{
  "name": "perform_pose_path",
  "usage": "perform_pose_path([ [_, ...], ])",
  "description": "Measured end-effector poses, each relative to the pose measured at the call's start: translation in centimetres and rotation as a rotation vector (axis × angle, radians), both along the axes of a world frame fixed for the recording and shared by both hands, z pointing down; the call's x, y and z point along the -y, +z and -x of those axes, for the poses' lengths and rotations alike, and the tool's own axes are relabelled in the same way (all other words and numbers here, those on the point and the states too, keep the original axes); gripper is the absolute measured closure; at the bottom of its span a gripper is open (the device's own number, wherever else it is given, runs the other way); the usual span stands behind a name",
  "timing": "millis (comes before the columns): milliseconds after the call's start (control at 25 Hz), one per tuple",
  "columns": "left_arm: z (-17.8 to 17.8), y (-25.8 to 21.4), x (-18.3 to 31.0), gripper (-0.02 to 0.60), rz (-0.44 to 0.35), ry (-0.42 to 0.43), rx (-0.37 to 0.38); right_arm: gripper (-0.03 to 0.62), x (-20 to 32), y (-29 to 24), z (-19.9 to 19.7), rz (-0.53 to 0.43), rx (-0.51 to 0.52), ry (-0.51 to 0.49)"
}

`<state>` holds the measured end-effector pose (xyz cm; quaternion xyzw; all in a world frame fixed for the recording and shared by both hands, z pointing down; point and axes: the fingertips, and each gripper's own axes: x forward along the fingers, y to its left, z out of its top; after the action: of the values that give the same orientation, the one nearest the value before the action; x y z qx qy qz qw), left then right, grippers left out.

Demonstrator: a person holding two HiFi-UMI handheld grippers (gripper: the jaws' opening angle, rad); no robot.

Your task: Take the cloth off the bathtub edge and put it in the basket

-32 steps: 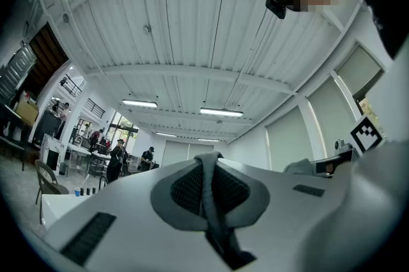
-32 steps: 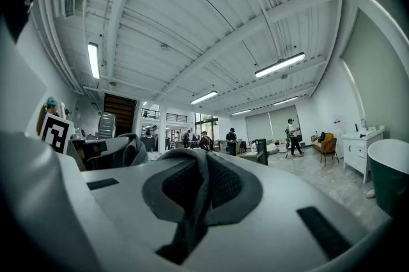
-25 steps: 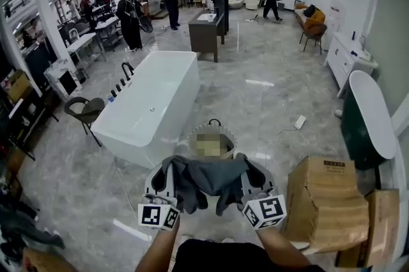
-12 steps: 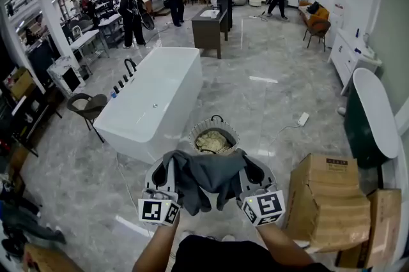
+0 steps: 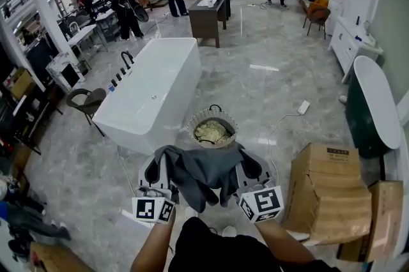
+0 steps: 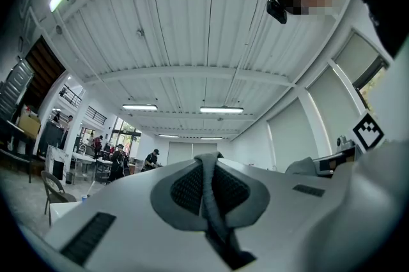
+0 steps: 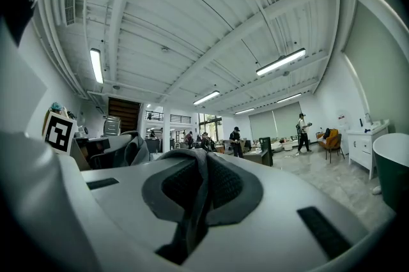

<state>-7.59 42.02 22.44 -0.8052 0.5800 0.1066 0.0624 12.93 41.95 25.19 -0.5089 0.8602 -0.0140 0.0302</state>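
Over the last second the view has closed in on the basket [image 5: 192,130]. It now sits just ahead of both tools, its near rim almost meeting the top fold of the cloth [image 5: 203,175], where a moment ago a strip of floor showed between them. The grips themselves have not changed. The left tool [image 6: 206,165] is pressed shut on a thin grey fold of the cloth, and the right tool [image 7: 199,162] is pinched on another fold. The cloth is stretched between the two tools and sags below them in loose tails. It is well clear of the bathtub [image 5: 153,92], which stands ahead and to the left of the tools with nothing draped on its edge. That part of the task looks done, and what seems to remain is carrying the cloth over the basket's mouth and letting go. The basket already holds something pale and crumpled [image 5: 211,131], so the cloth would land on top of it. Underfoot is a glossy grey marble floor [image 5: 268,92], with cardboard boxes [image 5: 326,194] close on the right of the right tool. Farther right is a dark green tub [image 5: 364,111], and people stand far ahead in an open showroom.
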Motion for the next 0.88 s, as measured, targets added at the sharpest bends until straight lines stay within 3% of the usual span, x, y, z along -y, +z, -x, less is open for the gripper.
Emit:
perform_pose_path([
  [280,0.0,0.9,0.2,0.563,0.011,-0.006,-0.004,0.557,0.7,1.1,-0.6,0.014,0.013,0.012],
  [880,1.5,1.3,5.9,0.563,-0.023,0.026,-0.023,0.557,7.0,2.2,-0.2,0.034,0.023,0.066],
])
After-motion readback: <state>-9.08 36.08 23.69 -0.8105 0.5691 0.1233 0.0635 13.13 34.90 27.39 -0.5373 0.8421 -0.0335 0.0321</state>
